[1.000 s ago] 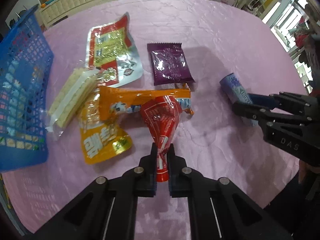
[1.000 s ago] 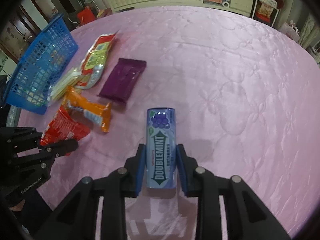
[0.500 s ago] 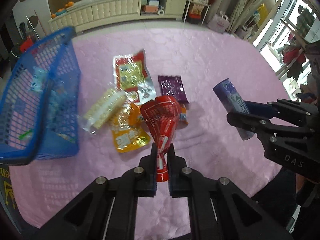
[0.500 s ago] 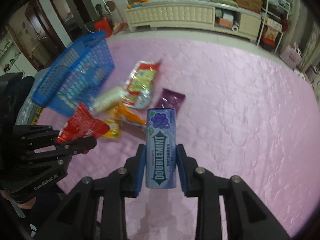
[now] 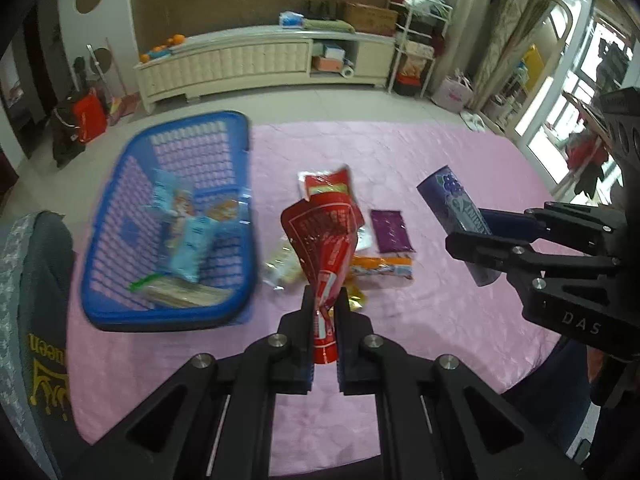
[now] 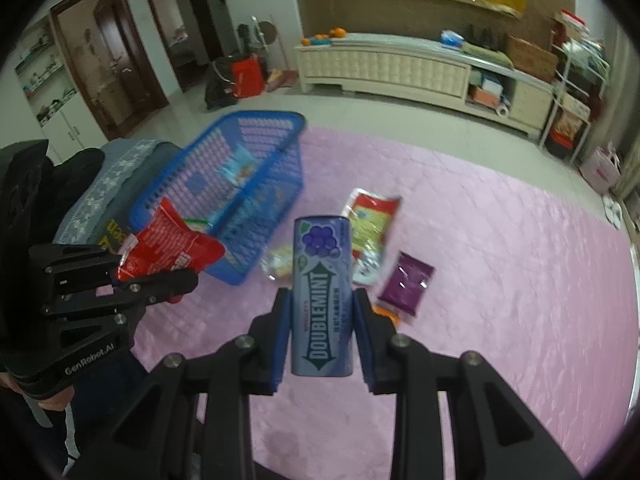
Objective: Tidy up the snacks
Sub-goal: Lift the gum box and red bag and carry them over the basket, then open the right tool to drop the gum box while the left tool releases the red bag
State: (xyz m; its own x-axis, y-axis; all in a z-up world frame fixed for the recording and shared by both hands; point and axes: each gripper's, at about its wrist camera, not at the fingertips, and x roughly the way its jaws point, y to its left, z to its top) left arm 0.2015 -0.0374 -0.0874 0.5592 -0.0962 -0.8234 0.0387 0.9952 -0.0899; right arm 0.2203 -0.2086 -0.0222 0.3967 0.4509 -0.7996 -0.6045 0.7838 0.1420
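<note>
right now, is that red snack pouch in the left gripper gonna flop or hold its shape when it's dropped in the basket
Probably floppy: the red pouch is crinkled and pinched thin where the left gripper clamps it. It looks light, so it may land unevenly in the blue basket.

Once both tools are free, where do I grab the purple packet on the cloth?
The purple packet lies flat, apart from the orange wrapper in front of it. Come straight down and pinch across its narrow width at mid-length, probably from the bare cloth on its right.
</note>
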